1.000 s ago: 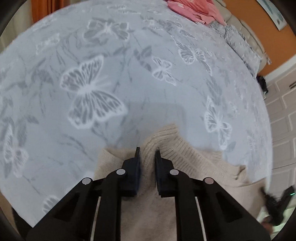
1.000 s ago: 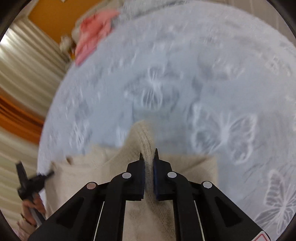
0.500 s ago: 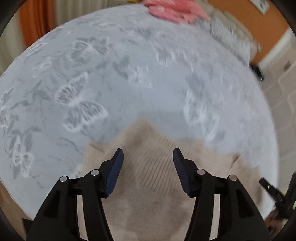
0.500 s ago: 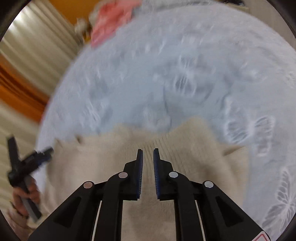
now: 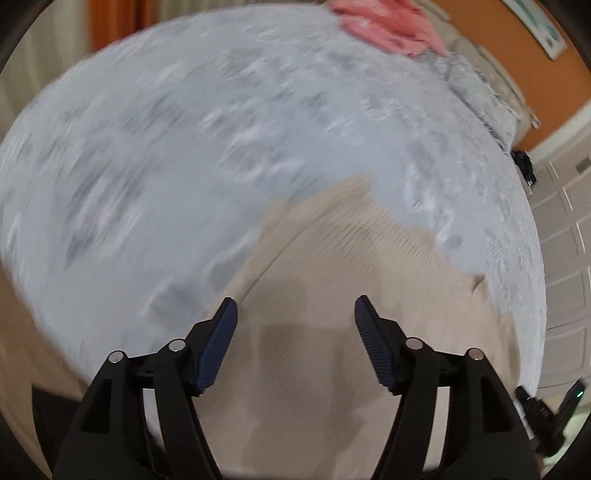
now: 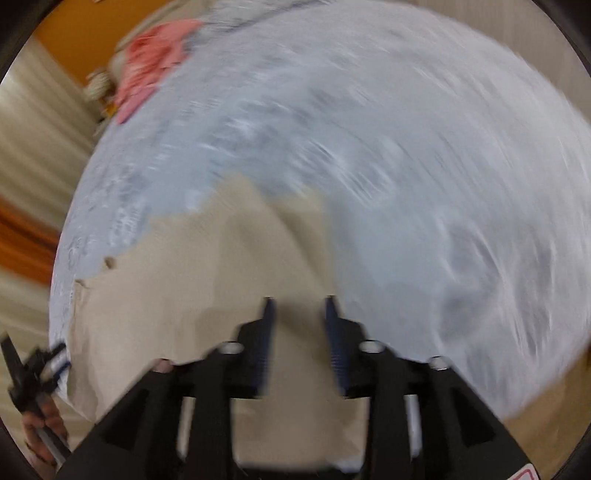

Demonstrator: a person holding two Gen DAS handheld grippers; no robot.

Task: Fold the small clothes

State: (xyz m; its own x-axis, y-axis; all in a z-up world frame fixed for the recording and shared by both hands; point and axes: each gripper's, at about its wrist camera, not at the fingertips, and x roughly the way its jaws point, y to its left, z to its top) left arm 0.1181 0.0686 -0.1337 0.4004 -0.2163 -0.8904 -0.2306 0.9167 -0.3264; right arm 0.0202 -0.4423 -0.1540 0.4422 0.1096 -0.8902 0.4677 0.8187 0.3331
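A beige knitted sweater [image 5: 332, 295] lies flat on a pale grey butterfly-print bedspread [image 5: 166, 166]. My left gripper [image 5: 295, 314] is wide open and empty, hovering over the sweater's left part. The sweater also shows in the right wrist view [image 6: 203, 280], where my right gripper [image 6: 297, 306] is open with a moderate gap, empty, above the sweater's right edge. Both views are blurred by motion. The right gripper shows at the lower right of the left wrist view [image 5: 546, 413]; the left gripper shows at the lower left of the right wrist view [image 6: 33, 373].
A pile of pink clothes [image 5: 388, 22] lies at the far end of the bed, also in the right wrist view [image 6: 151, 62]. An orange wall [image 5: 535, 74] and white panelled doors [image 5: 565, 240] stand to the right. Beige curtains [image 6: 33, 155] hang on the left.
Both grippers have let go of the sweater: the left opened half a second ago and widened, the right opened just now. Both pulled back, and the sweater now lies flat.
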